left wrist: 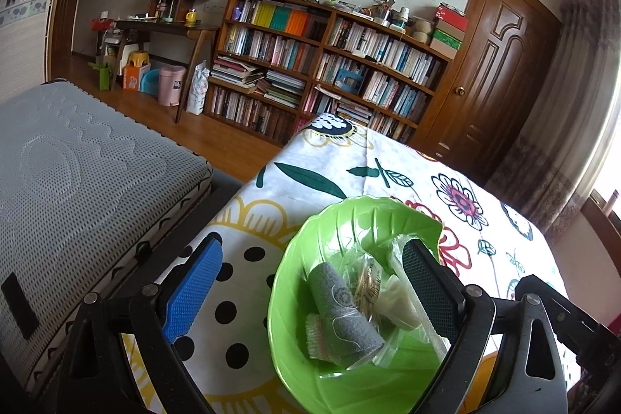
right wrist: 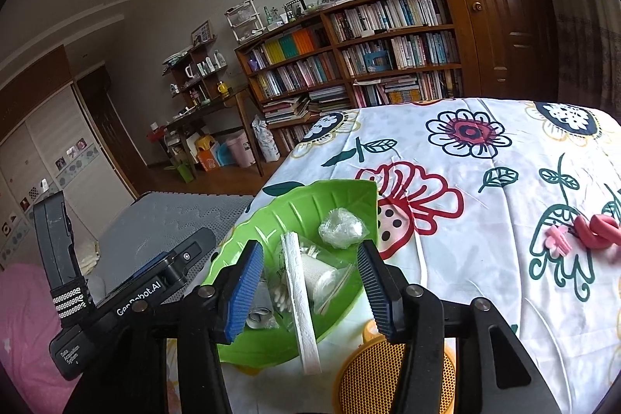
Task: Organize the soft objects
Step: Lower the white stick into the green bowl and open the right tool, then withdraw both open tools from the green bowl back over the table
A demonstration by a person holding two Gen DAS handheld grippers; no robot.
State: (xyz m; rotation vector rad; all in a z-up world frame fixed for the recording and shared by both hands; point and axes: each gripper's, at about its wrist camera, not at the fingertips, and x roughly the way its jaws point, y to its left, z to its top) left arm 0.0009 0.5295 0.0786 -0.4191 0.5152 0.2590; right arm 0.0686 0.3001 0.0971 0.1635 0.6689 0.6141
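White lettering "GenRobot.AI" reads clearly on the black body of the left tool (right wrist: 186, 255), with a smaller label below it, seemingly "Data Acquisition System", too small to confirm. That left tool (left wrist: 310, 282) is spread wide, grasping nothing, straddling the green leaf-shaped bowl (left wrist: 349, 220) near the surface's left edge. Right tool (right wrist: 308, 282) released too, fingers parted over the bowl (right wrist: 295, 204). Inside: a grey rolled cloth (left wrist: 343, 309), a white foam strip (right wrist: 300, 301) poking over the rim, a crumpled clear wrap ball (right wrist: 341, 227), and clear bags whose contents are hard to make out. Pink foam pieces (right wrist: 582, 233) sit at the floral cloth's (right wrist: 485, 181) right edge, cut off by the frame.
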